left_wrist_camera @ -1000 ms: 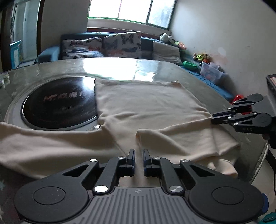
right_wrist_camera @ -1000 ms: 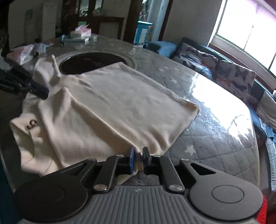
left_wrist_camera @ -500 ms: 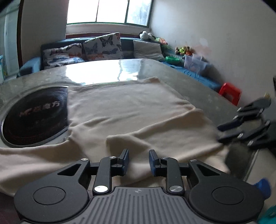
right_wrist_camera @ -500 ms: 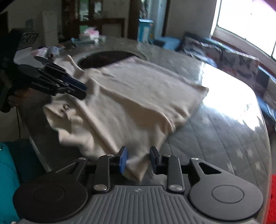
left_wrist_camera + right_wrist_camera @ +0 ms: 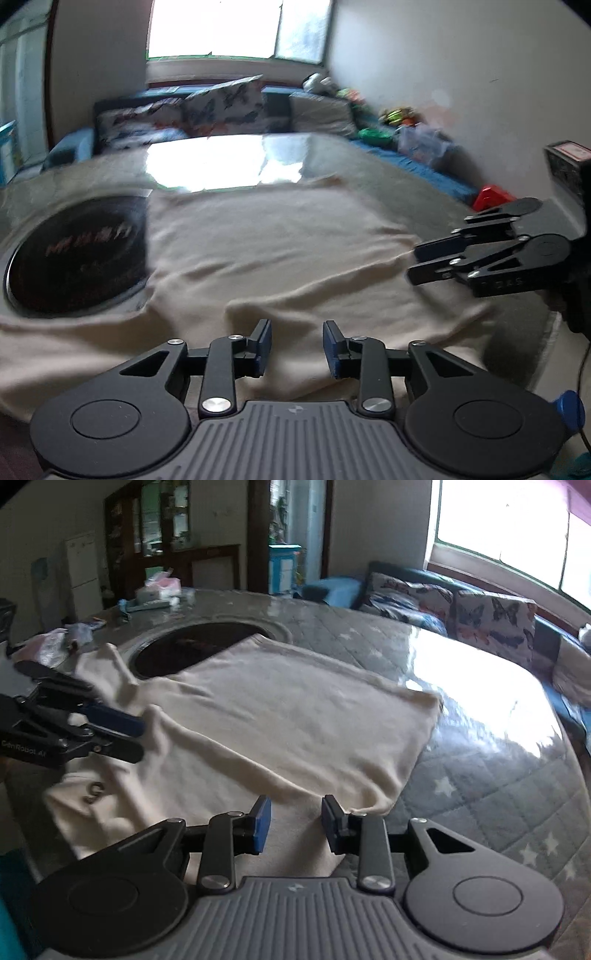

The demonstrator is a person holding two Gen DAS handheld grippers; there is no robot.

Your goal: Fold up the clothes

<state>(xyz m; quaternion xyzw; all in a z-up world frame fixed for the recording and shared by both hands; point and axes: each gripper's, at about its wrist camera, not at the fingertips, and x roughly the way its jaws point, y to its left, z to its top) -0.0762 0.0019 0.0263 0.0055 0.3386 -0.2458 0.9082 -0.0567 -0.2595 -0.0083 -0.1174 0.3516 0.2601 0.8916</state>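
Note:
A cream long-sleeved top (image 5: 266, 251) lies spread on the round table, one sleeve folded across its body; it also shows in the right wrist view (image 5: 288, 723). My left gripper (image 5: 297, 347) is open and empty, just above the top's near edge. My right gripper (image 5: 295, 823) is open and empty over the top's side edge. The right gripper shows at the right of the left wrist view (image 5: 417, 264), jaws apart. The left gripper shows at the left of the right wrist view (image 5: 138, 738), above the collar end.
A dark round glass insert (image 5: 77, 258) sits in the table (image 5: 480, 775), partly under the top. Bags and boxes (image 5: 155, 590) lie at the table's far side. A sofa with cushions (image 5: 221, 107) stands behind. A red stool (image 5: 491, 195) stands by the wall.
Both grippers went from shut on the cloth to open and let it go. Both have lifted and drawn back a little. The top now lies flat.

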